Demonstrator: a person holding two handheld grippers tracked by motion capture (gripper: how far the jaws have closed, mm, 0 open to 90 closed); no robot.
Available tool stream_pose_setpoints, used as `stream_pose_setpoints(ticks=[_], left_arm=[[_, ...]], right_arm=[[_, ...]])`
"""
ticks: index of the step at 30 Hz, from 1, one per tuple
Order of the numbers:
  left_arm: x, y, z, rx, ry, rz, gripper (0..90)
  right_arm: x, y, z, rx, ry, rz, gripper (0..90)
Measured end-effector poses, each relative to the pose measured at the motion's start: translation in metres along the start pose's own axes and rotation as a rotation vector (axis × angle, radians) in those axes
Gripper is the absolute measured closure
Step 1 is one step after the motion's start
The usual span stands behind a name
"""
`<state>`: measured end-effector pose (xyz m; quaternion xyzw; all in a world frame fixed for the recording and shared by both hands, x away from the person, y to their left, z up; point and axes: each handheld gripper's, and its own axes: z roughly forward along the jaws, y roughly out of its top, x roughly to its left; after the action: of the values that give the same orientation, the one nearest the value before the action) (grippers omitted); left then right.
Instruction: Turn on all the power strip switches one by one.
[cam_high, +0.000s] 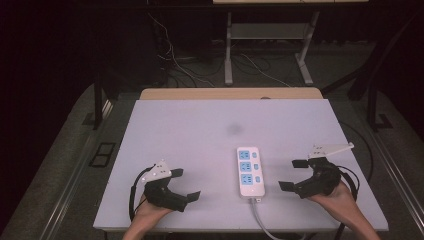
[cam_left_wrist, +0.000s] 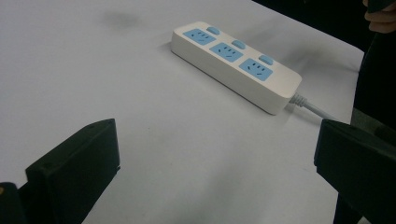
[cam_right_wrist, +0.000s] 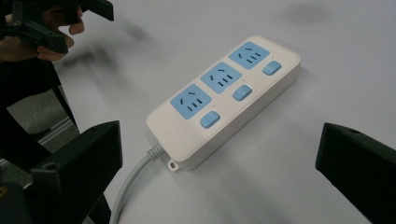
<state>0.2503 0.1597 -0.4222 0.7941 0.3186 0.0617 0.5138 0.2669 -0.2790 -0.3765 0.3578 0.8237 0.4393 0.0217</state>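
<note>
Jaws are spread wide and empty on the left gripper (cam_high: 179, 184) and right gripper (cam_high: 293, 175); between them the power strip (cam_high: 250, 171) is left untouched. An approach is probably called for next.

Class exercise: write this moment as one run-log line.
left gripper: open, empty | right gripper: open, empty | power strip: flat on table between grippers, untouched

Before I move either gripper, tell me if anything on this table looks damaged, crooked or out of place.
Only one thing stands out: a faint dark smudge on the white table, beyond the power strip. The strip lies flat and looks undamaged, nothing plugged in, its cord running off the near edge. Both grippers, left and right, are open.
</note>
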Motion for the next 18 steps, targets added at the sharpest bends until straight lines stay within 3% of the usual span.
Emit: stream_pose_setpoints(ticks=[18], left_arm=[[-0.001, 0.0, 0.0, -0.012, -0.012, -0.001, 0.0]], right_arm=[[0.01, 0.03, 0.017, 0.101, 0.039, -0.087, 0.3]])
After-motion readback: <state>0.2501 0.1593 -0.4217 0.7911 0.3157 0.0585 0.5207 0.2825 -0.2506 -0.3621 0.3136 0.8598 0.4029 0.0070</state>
